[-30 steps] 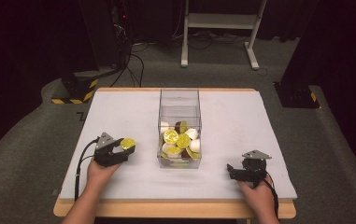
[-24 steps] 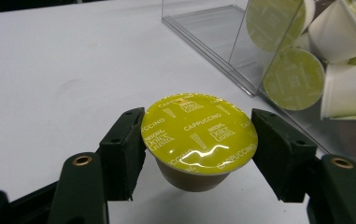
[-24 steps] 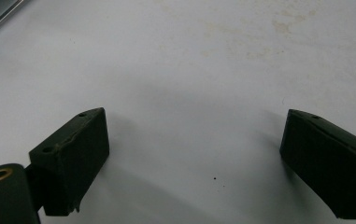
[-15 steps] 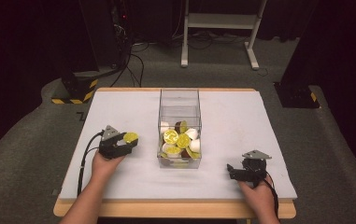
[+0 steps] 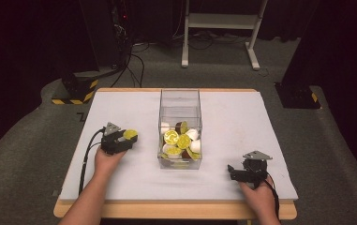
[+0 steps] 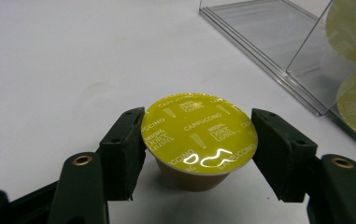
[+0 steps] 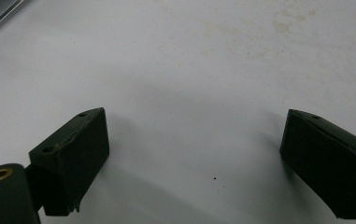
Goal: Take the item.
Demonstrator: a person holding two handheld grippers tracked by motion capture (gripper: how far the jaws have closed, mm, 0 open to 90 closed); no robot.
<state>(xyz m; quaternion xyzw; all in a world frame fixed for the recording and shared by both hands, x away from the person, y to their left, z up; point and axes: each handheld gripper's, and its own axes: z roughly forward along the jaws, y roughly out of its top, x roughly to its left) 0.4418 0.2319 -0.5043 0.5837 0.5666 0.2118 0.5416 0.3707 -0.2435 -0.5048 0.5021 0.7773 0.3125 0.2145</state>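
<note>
White worktop (image 5: 241, 117) seen from the high view: clear plastic box (image 5: 180, 129) of coffee capsules at centre; left gripper (image 5: 122, 139) beside it, right gripper (image 5: 234, 172) near the front edge. Left gripper view: fingers (image 6: 124, 151) clamp a yellow-green Cappuccino capsule (image 6: 198, 135), box wall nearby. Right gripper view: fingers (image 7: 75, 156) spread wide over bare worktop.

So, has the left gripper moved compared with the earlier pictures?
Yes. The left gripper, shut on the yellow capsule, has moved closer to the clear box and slightly farther from the table's near edge.
</note>
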